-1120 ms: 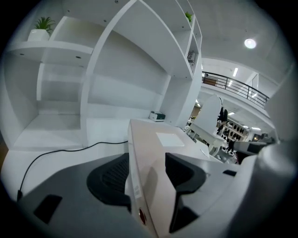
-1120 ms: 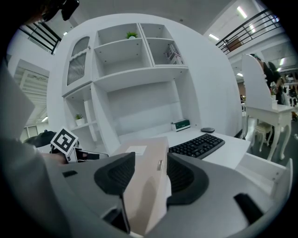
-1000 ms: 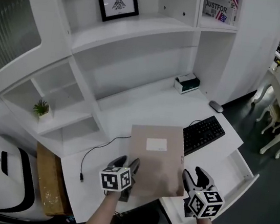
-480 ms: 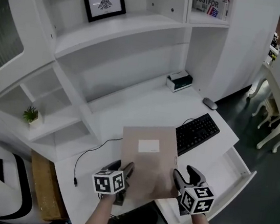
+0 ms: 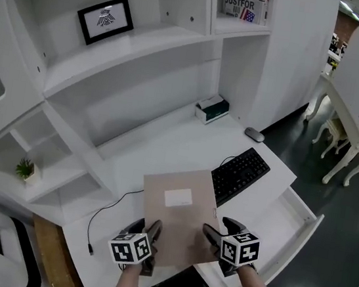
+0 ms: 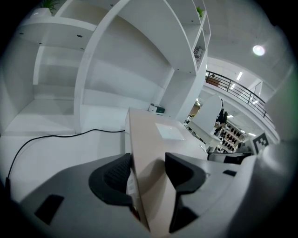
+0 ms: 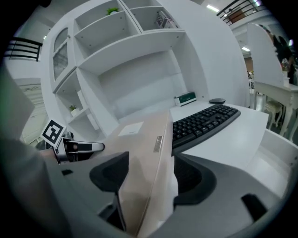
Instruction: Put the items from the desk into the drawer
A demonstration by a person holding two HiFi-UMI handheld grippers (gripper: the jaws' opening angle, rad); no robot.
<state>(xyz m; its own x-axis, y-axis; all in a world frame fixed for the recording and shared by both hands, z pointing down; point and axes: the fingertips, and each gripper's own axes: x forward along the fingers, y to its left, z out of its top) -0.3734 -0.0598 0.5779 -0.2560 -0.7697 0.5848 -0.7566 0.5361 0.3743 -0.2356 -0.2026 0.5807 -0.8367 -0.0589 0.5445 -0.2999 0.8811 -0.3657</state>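
The folder (image 5: 176,215), a beige one with a white label on its upper face, hangs over the front edge of the white table (image 5: 167,138), just left of the black keyboard (image 5: 240,174). Its near end is carried at both corners. Whether its far end rests on the table cannot be told.

The left gripper (image 5: 148,226) has the near left corner, and its jaws are clenched on the folder, one pad on each face; in the left gripper view the folder runs away from the jaws nearly edge-on. The right gripper (image 5: 219,228) has the near right corner, by the thick spine side. Its jaws have just been opening wider, yet the folder sits between them and fills the gap, with a pad against each side, so they are grasping it.

The drawer (image 5: 307,225) stands pulled out to the right of the folder, below the keyboard end of the table. A black cable (image 5: 112,208) trails across the table to the left of the folder. A mouse (image 5: 254,135) and a small green and white box (image 5: 211,109) lie farther back.
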